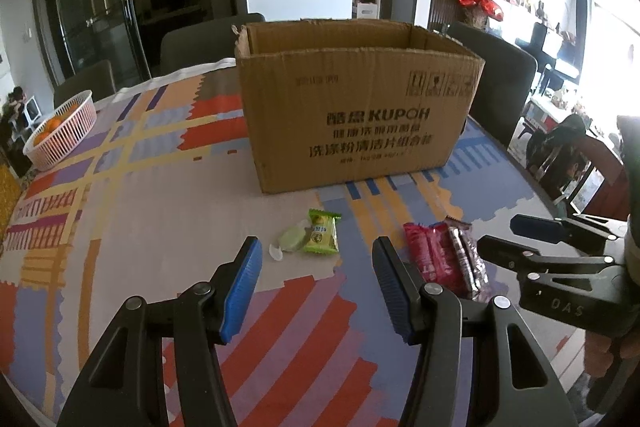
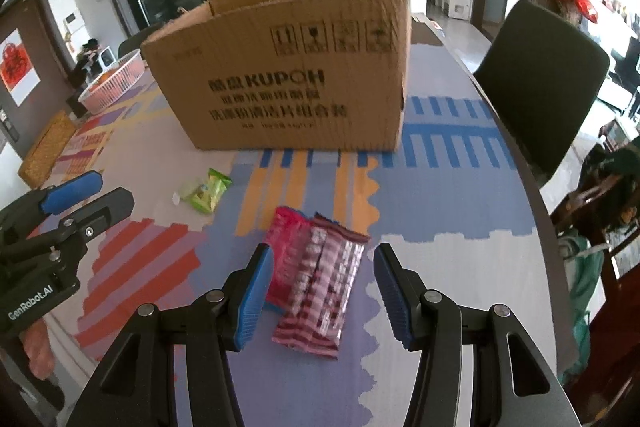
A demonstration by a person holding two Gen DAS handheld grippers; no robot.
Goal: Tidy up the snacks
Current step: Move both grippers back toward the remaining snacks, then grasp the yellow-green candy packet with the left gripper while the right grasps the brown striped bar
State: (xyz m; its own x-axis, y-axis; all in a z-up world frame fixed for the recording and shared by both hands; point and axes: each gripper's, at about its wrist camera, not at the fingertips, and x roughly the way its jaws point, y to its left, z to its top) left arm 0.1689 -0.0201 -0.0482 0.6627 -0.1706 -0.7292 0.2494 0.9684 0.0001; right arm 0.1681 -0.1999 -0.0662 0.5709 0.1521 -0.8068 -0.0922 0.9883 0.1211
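Daylight flooded in from the right side of both views, where the windows were blown out to white. The open brown cardboard box (image 1: 360, 103) cast a soft shadow on the patterned tabletop (image 1: 160, 211). The left wrist view was fairly sharp; the right wrist view showed motion blur, smearing the box print and the pink striped snack packet (image 2: 320, 283). Fisheye distortion bent the edges, with black corners.

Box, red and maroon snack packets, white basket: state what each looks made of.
Box: brown corrugated cardboard, matte; creased walls, ragged torn rim.
Red and maroon snack packets: likely plastic or foil film; glossy, crinkled, crimped ends.
White basket: probably moulded plastic; slotted lattice wall.
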